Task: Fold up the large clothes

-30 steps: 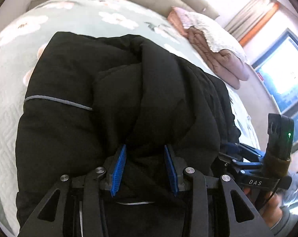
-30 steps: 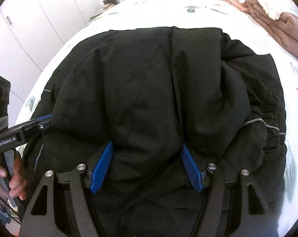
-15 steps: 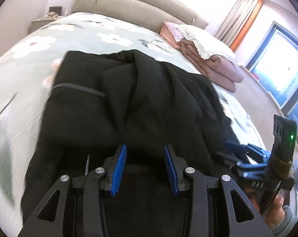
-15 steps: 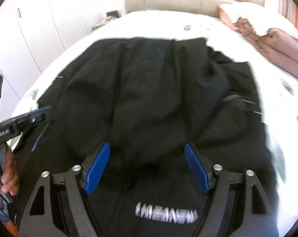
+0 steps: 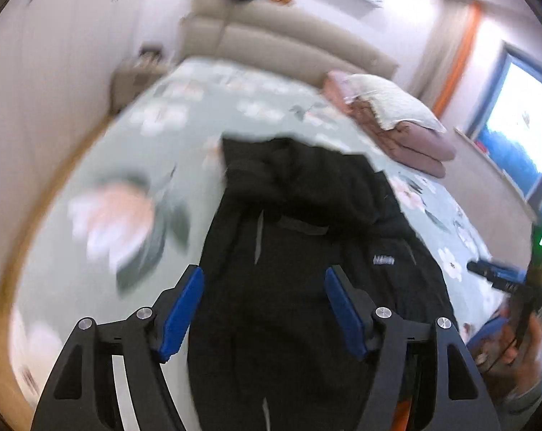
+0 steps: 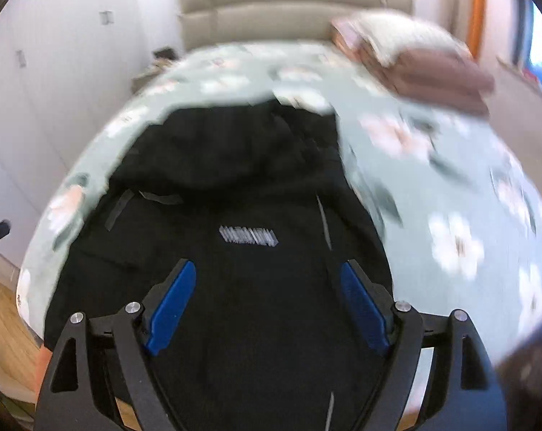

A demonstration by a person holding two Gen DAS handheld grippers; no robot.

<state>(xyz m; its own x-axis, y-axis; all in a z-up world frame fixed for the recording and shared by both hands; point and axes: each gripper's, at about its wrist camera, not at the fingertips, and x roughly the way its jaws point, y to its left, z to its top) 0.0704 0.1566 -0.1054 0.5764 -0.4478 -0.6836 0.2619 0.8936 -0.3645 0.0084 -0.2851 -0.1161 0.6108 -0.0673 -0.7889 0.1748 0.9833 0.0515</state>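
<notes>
A large black jacket lies on the bed, its far end bunched up, with a small white logo showing; it also fills the middle of the right wrist view. My left gripper is open and empty, held above the jacket's near part. My right gripper is open and empty, also held above the near part. The right gripper shows at the right edge of the left wrist view. Both views are motion-blurred.
The bed has a pale green floral cover. Folded pink and white bedding lies at the far right near the beige headboard. A nightstand stands at the far left. White wardrobes line the left wall.
Both grippers have pulled back and up from the jacket. The left jaws have opened wider and no longer hold fabric. The jacket now lies flatter, logo showing.
</notes>
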